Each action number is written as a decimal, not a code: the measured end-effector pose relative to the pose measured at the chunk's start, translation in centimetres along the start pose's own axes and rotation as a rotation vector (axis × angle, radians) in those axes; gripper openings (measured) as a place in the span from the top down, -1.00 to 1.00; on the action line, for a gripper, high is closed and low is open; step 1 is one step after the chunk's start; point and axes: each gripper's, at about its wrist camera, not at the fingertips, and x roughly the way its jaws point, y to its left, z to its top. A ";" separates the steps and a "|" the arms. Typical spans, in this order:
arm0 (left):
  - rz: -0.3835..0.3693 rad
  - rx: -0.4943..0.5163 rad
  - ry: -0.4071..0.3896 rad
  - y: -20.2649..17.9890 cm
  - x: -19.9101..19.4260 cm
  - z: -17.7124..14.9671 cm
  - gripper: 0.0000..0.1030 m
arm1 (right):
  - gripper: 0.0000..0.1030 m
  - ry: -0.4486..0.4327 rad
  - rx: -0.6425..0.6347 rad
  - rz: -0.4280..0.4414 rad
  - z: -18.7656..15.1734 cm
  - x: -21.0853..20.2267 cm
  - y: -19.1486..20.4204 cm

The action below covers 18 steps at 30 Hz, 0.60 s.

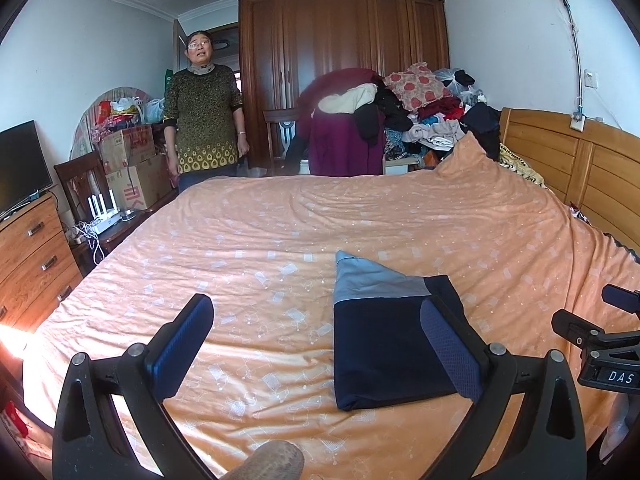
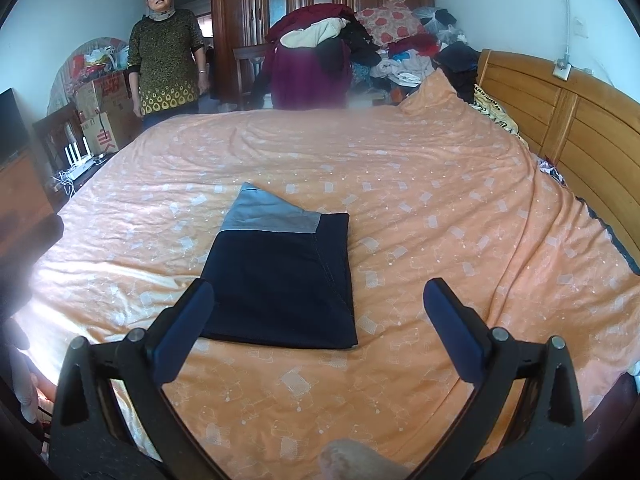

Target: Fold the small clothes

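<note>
We saw the orange bedspread (image 2: 420, 200) covering the bed, with a person (image 1: 204, 116) standing at its far side. The folded navy garment (image 2: 280, 276) lay flat on it. Our left gripper (image 1: 316, 344) and right gripper (image 2: 316, 328) hung released, empty.

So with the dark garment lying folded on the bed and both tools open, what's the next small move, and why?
Probably lift both tools clear and fetch another piece. The navy garment already lies flat as a neat rectangle on the orange bedspread, and the left tool and right tool are both open, holding nothing. A clothes pile sits beyond the bed.
</note>
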 end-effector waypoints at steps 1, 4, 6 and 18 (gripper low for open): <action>0.001 0.003 0.000 0.0 0.0 0.0 -1.00 | -1.00 -0.002 -0.001 -0.001 0.0 0.0 0.0; 0.002 -0.001 0.000 0.2 0.1 0.1 -1.00 | -1.00 0.002 0.002 0.005 0.1 0.1 0.1; 0.002 -0.006 0.006 0.4 0.2 0.2 -1.00 | -1.00 -0.001 -0.007 0.001 0.3 0.1 0.2; -0.007 0.014 0.005 -0.3 0.7 0.5 -1.00 | -0.99 0.001 0.008 0.002 0.4 0.4 -0.1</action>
